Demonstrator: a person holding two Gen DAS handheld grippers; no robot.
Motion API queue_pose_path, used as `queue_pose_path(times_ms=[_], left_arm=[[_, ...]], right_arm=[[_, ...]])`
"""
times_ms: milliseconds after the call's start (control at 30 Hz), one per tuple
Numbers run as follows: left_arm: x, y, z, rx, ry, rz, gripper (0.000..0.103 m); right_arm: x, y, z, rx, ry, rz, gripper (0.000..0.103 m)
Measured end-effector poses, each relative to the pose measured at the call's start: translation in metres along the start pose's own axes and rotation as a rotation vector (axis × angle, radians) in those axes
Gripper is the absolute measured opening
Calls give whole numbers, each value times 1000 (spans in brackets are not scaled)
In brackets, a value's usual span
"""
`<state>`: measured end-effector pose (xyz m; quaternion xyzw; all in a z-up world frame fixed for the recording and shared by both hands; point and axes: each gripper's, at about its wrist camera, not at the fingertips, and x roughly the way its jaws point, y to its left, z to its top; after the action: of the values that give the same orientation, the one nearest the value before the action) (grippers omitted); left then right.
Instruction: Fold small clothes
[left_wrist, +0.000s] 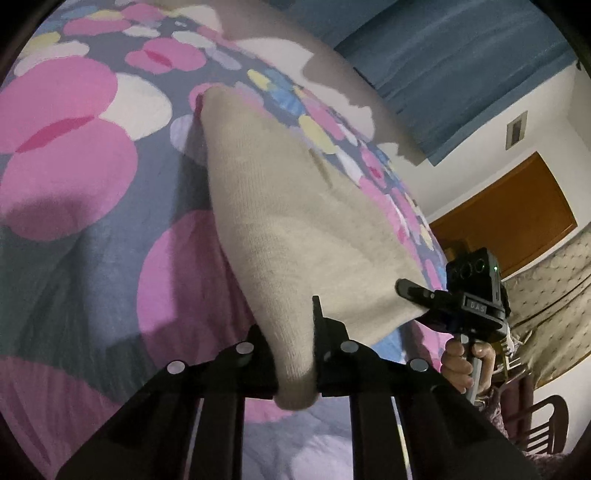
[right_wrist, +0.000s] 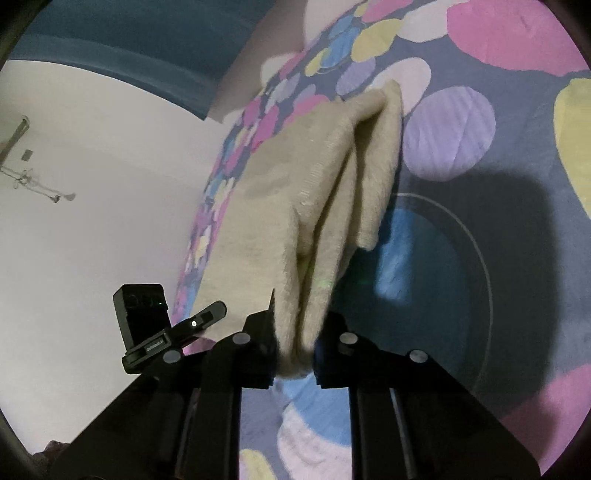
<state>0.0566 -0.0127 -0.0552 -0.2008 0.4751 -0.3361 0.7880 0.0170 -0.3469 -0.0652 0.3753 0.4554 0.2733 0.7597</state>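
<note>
"DAS"-like lettering faintly read on the right tool (left_wrist: 410, 291) mount, beige knit garment (left_wrist: 295, 229) in soft folded layers, lifted over the floral bedspread (left_wrist: 74, 155), one corner clenched in the left tool (left_wrist: 295, 373), another gripped by the right tool.

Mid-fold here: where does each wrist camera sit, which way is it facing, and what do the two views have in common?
Left wrist: on the left gripper, looking down along its jaws, shut on the beige cloth over the patterned bedspread; the right gripper and the person's hand show at right.
Right wrist: on the right gripper, jaws shut on the cloth; the left gripper shows at left.
Shared: cloth, bedspread, each other's gripper.
</note>
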Motion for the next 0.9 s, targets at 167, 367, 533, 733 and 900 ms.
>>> queue_pose_path(times_ms=[167,367,533,733,900], left_arm=[[-1,-17,-16,52,23,61,13],[4,-12,-34,50,33,111,13],[10,-9,-38,65,27,137,14],[11,-10,-41,96,17,157,15],[9,-16,-44,128,2,193,20]], right_arm=[[-13,-1,-15,-3,14,-8,13],[-20,-13,-30,21,22,-29,13],[-15,-26,-33,33,24,-28,13],[-18,-26,-36,24,14,-18,13],[-21,-27,-38,27,1,-18,13]])
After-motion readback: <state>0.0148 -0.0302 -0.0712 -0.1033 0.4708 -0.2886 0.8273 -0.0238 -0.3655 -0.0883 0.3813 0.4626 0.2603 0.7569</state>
